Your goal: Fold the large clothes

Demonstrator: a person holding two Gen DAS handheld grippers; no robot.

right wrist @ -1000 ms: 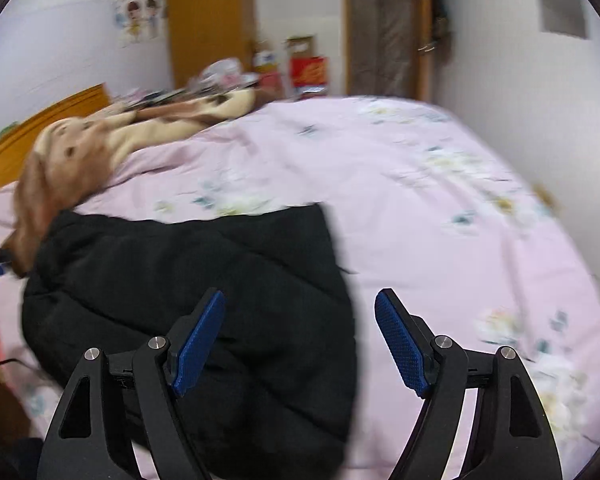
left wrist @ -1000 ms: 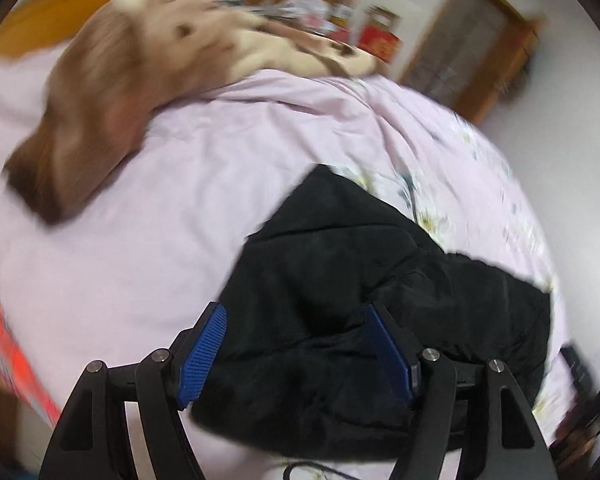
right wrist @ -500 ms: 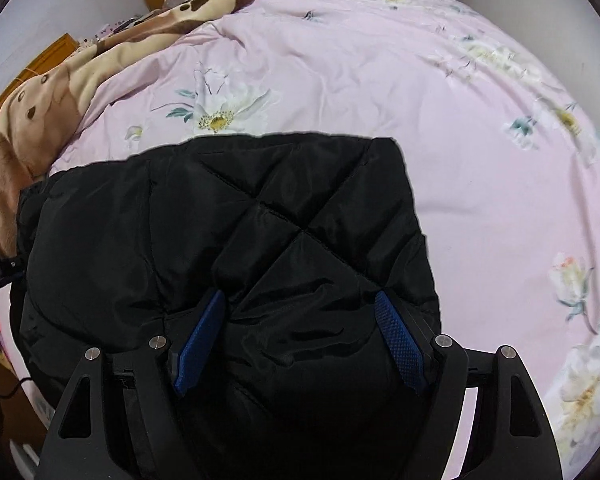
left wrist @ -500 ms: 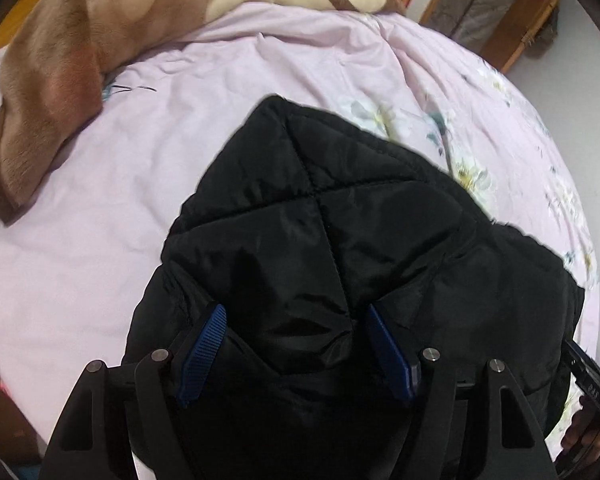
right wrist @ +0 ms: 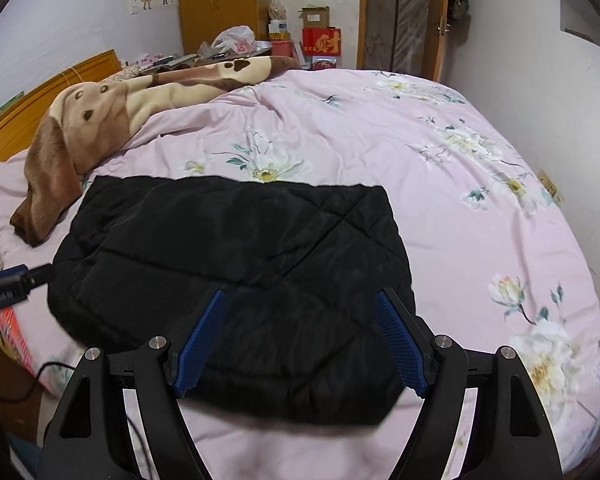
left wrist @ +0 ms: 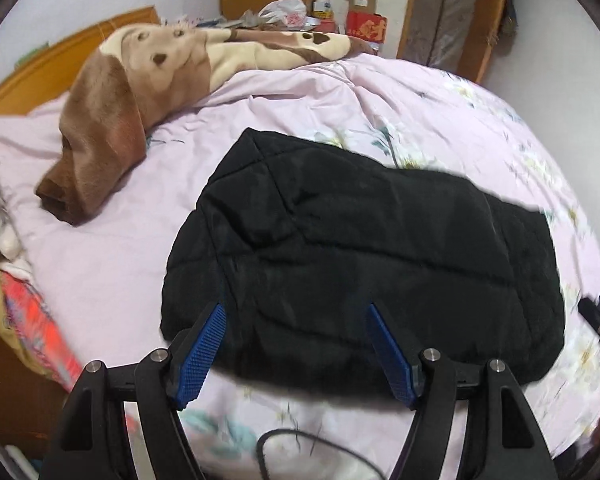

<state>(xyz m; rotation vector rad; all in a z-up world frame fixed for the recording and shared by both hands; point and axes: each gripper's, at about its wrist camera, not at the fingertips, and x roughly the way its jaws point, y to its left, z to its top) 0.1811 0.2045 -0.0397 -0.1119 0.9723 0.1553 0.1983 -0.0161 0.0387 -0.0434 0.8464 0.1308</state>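
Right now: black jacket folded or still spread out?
Folded. The black jacket lies as a compact rectangular bundle on the pink bedspread, no sleeves sticking out. Both grippers are open above its near edge, holding nothing.

red box (right wrist: 321, 41): "财" | left gripper (right wrist: 4, 286): white lettering, unreadable

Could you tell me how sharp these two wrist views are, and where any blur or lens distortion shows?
Left wrist view: motion blur smears the near and right edges of the black quilted jacket and the floral bedsheet. Right wrist view: mostly crisp, with only the jacket's near hem soft. Both views: fisheye bending rounds the bed, and dark corners frame the picture.
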